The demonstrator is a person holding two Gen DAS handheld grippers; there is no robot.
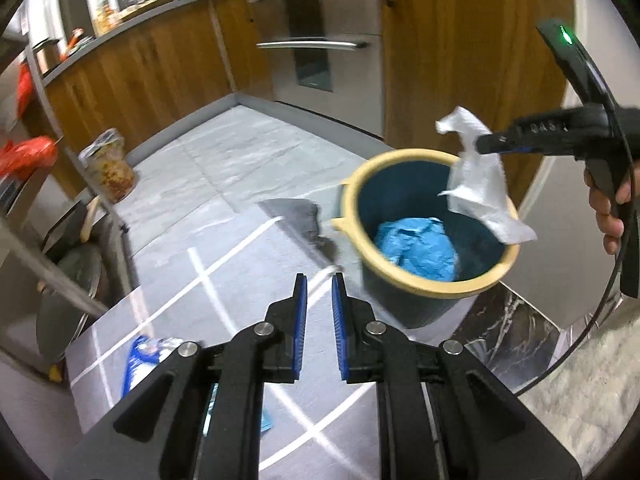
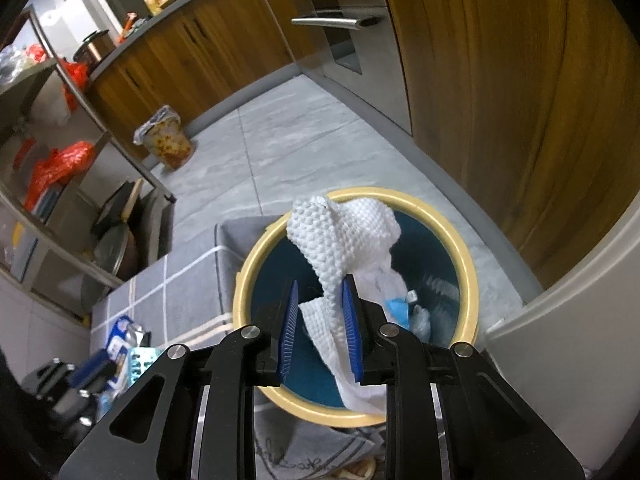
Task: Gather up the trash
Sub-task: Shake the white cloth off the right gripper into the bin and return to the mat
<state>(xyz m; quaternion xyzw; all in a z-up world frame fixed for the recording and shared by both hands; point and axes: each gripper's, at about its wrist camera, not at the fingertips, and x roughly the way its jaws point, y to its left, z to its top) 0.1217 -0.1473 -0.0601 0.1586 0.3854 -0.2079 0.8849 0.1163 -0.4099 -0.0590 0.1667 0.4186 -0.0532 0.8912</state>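
Observation:
A dark blue bin with a yellow rim (image 1: pixel 420 289) (image 2: pixel 248 264) stands at the right end of a grey checked cloth surface (image 1: pixel 192 280). Crumpled blue trash (image 1: pixel 416 248) lies inside it. My right gripper (image 1: pixel 482 144) (image 2: pixel 320 284) hovers over the bin's mouth, shut on a white embossed paper towel (image 1: pixel 480 188) (image 2: pixel 344 232) that dangles into the opening. A hand (image 1: pixel 608 216) holds that gripper's handle. My left gripper (image 1: pixel 320 280) is just left of the bin, above the cloth. Its jaws are almost together with nothing between them.
Blue and white packaging (image 1: pixel 140 360) (image 2: pixel 124 332) lies on the cloth at the near left. A lined floor bin (image 1: pixel 108 172) (image 2: pixel 164 140) stands by the wooden cabinets. A metal rack with red bags (image 2: pixel 60 164) and pans fills the left. An oven front (image 1: pixel 312 40) and a tall wooden door are at the back right.

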